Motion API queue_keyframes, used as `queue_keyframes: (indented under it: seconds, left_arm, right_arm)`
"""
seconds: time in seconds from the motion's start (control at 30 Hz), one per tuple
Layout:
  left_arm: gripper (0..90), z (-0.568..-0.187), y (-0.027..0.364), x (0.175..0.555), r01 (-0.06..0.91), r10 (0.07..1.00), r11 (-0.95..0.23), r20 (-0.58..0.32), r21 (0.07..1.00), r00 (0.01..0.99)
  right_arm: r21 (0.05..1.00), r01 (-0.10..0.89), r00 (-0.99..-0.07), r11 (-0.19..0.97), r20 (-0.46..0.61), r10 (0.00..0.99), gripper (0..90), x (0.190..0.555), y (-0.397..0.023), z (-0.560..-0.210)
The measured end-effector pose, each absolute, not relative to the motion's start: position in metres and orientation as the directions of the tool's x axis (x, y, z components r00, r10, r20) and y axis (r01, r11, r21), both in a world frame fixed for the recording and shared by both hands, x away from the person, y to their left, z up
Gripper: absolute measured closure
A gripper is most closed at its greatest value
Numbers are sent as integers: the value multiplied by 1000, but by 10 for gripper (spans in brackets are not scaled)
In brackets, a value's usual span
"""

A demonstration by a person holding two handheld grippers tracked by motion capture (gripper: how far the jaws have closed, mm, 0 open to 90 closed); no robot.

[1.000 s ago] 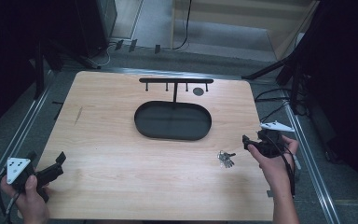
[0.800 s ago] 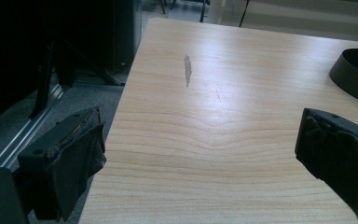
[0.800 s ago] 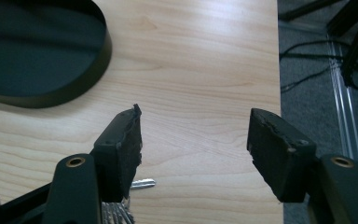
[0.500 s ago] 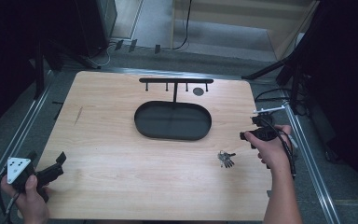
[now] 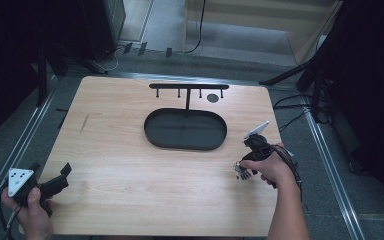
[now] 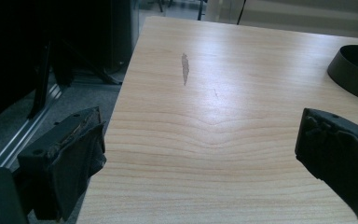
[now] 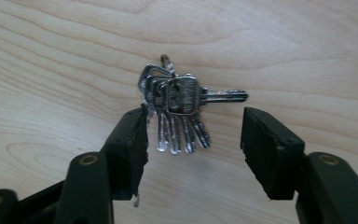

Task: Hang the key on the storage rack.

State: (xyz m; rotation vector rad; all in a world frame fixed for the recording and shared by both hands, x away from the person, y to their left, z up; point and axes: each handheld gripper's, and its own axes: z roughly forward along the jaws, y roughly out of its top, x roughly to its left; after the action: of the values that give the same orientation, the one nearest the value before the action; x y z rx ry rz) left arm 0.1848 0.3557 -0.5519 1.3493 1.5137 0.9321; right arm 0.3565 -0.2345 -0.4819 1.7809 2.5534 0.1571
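A bunch of several silver keys (image 7: 175, 109) on a ring lies flat on the wooden table (image 5: 120, 150), near its right edge (image 5: 242, 173). My right gripper (image 7: 193, 128) is open and points down at the keys, one black jaw on either side of the blades, not gripping them. From above, the right gripper (image 5: 247, 161) sits just over the bunch, held by a hand. My left gripper (image 5: 55, 182) is open at the table's front left corner, with bare wood between its jaws (image 6: 203, 135).
A black oval tray (image 5: 152, 135) lies at the table's centre, its rim also showing at the right (image 6: 354, 70). Behind it a black rack with hooks (image 5: 187, 86) stands upright. A small dark disc (image 5: 213, 98) sits near the back. Metal rails and cables run beside the table.
My right gripper has moved left from the table's right edge and tipped down over the keys. The keys and the left gripper have stayed put.
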Motion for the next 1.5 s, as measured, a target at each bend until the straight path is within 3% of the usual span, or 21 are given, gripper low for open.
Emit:
queue_keyframes:
  seconds: [0.2,0.33,0.43,0.5,0.57,0.73,1.0,1.5]
  left_arm:
    - [17,-552,356,185,333,992,127,-126,934,-22]
    - [17,-552,356,185,334,992,128,-128,934,-22]
    - [17,-552,356,185,335,991,130,-130,933,-23]
    - [17,-552,356,185,338,991,130,-130,932,-24]
    - [17,-552,356,185,339,991,131,-130,932,-24]
    - [17,-552,356,186,339,991,131,-131,932,-24]
    - [17,-552,356,186,340,991,130,-129,931,-25]
    - [17,-552,356,186,342,991,130,-129,930,-26]
  right_arm:
    - [88,926,-369,366,13,929,373,355,-226,-498]
    - [69,922,-382,381,4,924,407,352,-227,-507]
    - [97,924,-369,369,-10,929,576,350,-231,-506]
    - [102,921,-378,375,3,926,767,349,-233,-504]
    - [93,923,-379,373,53,924,841,350,-237,-504]
    - [112,919,-385,378,55,921,843,350,-245,-495]
    - [181,901,-402,394,6,916,844,357,-247,-449]
    - [281,841,-463,461,-64,884,844,377,-208,-377]
